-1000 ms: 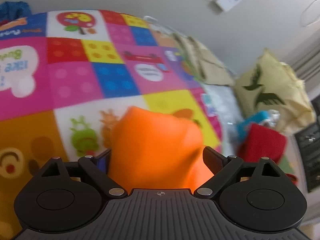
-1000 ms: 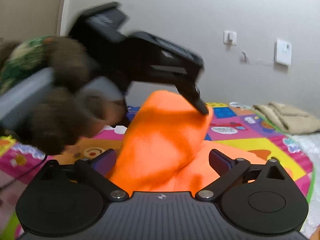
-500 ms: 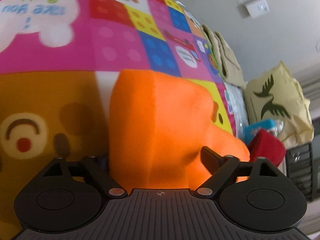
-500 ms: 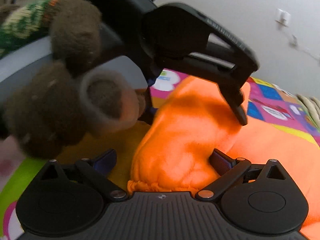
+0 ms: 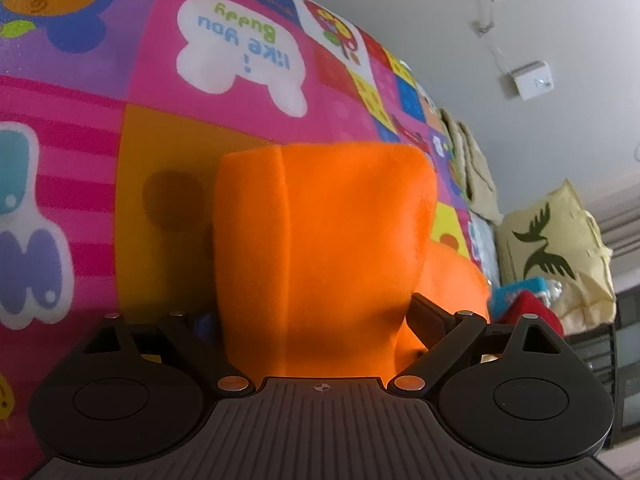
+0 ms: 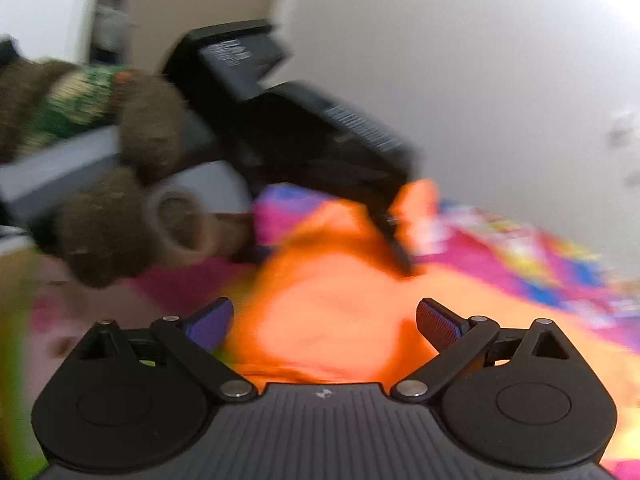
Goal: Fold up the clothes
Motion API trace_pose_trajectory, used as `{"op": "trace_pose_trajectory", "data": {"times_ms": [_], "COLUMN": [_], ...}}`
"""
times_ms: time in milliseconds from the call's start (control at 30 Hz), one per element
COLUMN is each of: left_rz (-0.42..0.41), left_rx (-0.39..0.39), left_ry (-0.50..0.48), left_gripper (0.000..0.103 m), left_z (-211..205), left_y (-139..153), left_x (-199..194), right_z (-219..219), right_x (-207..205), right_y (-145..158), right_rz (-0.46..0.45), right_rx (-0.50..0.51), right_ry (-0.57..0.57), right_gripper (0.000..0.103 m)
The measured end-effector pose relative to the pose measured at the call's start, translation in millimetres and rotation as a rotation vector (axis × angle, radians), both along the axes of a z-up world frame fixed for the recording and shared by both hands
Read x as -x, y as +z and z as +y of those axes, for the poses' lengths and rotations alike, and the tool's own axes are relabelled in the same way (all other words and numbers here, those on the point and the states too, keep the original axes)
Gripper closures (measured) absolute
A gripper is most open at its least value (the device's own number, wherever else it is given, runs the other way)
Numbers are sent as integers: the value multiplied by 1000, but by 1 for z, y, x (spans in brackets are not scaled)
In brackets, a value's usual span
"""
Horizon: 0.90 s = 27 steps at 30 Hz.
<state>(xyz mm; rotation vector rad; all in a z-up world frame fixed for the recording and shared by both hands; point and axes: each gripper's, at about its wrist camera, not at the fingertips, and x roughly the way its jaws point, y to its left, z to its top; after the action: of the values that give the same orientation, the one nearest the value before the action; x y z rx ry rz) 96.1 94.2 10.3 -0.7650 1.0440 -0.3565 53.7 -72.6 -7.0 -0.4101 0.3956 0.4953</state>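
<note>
One orange fleece garment [image 5: 324,248], centre frame over play mat [image 5: 120,92] | left tongs [image 5: 316,320] clamped on its fold | right tongs [image 6: 324,320] spread, empty | likely soft, light, floppy; pinch doubled edge, not mid-panel.

Soft, even indoor light, pretty bright; left wrist view is sharp, though the play mat [image 5: 120,128] bulges hard from fisheye; corners go dark; right wrist view is smeared with motion blur, the orange cloth [image 6: 332,312] just a glowing blob.
</note>
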Motion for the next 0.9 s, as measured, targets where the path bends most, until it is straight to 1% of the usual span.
{"op": "trace_pose_trajectory", "data": {"times_ms": [33,67,133,233,267,300,333,367,400,433,467,500,567,600,633,667,833,867,900], "left_rz": [5,11,20,51,62,64,50,31,14,-1,-19,-38,-73,-78,-75,-68,-7,-3,-8], "left_rx": [-1,3,16,66,87,96,92,84,84,90,91,87,75,70,64,56,27,28,32], "left_ry": [1,4,11,29,33,35,35,33,28,23,14,6,-5,-3,0,4,25,23,15], "left_gripper": [22,24,25,29,31,32,33,33,33,33,31,29,18,15,9,9,8,13,21], "left_z": [-3,-6,-10,-11,-11,-12,-12,-13,-12,-11,-11,-12,-13,-12,-12,-14,-32,-38,-45], "left_y": [1,1,3,3,5,9,15,21,27,32,37,41,44,43,40,35,11,11,14], "left_x": [-3,-4,-5,-2,1,4,8,12,14,16,18,18,16,14,12,9,-18,-24,-29], "right_z": [-1,0,6,28,30,30,30,30,28,23,17,11,-4,0,9,9,-3,-8,-14], "right_x": [3,5,9,7,1,-5,-11,-17,-23,-30,-36,-43,-68,-42,2,18,19,19,19], "right_y": [1,0,-3,-24,-28,-31,-34,-37,-37,-37,-37,-38,-41,-34,-20,-15,-13,-11,-8], "right_rz": [-25,-33,-29,-27,-26,-28,-30,-32,-32,-31,-29,-25,-9,-4,-2,2,17,26,39], "right_rx": [6,15,37,129,149,163,178,192,194,193,195,195,183,177,170,161,117,95,65], "right_ry": [-47,-65,-65,-16,-12,-18,-24,-31,-43,-60,-78,-91,-104,-110,-115,-119,-105,-102,-101], "right_gripper": [4,4,4,5,10,11,15,21,24,30,38,41,46,46,46,47,48,50,50]}}
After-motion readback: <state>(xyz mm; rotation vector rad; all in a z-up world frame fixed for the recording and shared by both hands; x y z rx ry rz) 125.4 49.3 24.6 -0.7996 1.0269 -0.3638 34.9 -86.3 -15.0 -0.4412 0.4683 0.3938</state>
